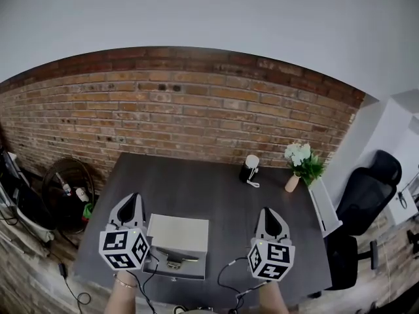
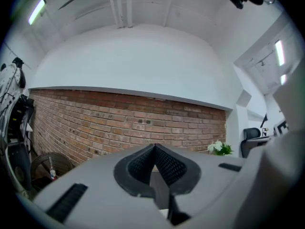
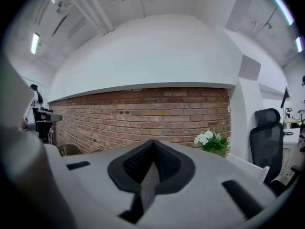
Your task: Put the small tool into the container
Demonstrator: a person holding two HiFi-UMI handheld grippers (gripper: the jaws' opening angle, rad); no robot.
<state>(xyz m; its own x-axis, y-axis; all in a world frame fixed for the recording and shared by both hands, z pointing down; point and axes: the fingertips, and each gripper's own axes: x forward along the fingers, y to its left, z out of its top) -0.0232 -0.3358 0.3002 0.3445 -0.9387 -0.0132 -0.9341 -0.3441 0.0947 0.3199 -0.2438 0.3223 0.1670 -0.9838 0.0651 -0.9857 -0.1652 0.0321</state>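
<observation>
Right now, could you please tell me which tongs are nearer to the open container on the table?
Left. The left tongs are close beside the container's left edge. The right tongs are well off to its right, with bare table between.

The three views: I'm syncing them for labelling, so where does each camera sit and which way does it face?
Head view: on the person's head, looking steeply down at the table and container; forearms, left gripper and right gripper show.
Left gripper view: on the left gripper, facing level at the brick wall; its shut jaws show.
Right gripper view: on the right gripper, facing the same wall; its shut jaws show.
Shared: both gripper views catch the white flowers.
</observation>
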